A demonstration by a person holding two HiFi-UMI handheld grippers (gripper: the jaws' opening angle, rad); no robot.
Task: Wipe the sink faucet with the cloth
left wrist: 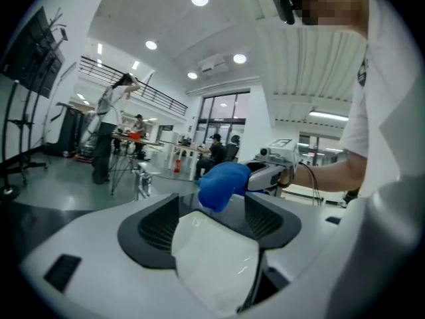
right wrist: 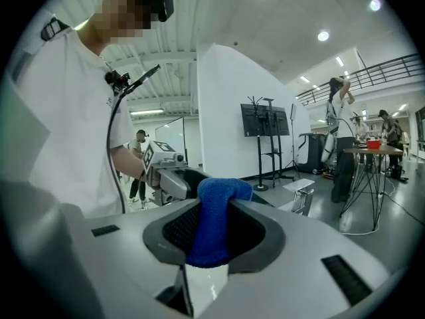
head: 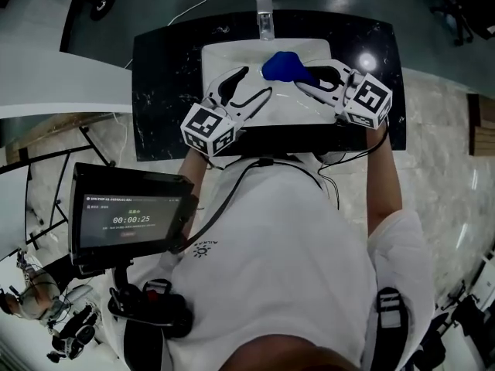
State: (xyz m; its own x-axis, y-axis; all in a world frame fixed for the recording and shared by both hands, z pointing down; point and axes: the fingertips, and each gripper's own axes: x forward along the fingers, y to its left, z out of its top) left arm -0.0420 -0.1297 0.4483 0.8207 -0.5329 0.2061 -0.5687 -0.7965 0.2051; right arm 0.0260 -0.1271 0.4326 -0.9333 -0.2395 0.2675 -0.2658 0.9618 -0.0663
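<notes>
Cloth [head: 288, 66], blue and bunched, is clamped in my right gripper [head: 313, 76] above the sink [head: 224, 52], just short of the faucet [head: 264, 12]. My left gripper [head: 252, 83] has its jaws apart and empty. I would press the protruding fold against the spout and stroke along it with a firm grip.
</notes>
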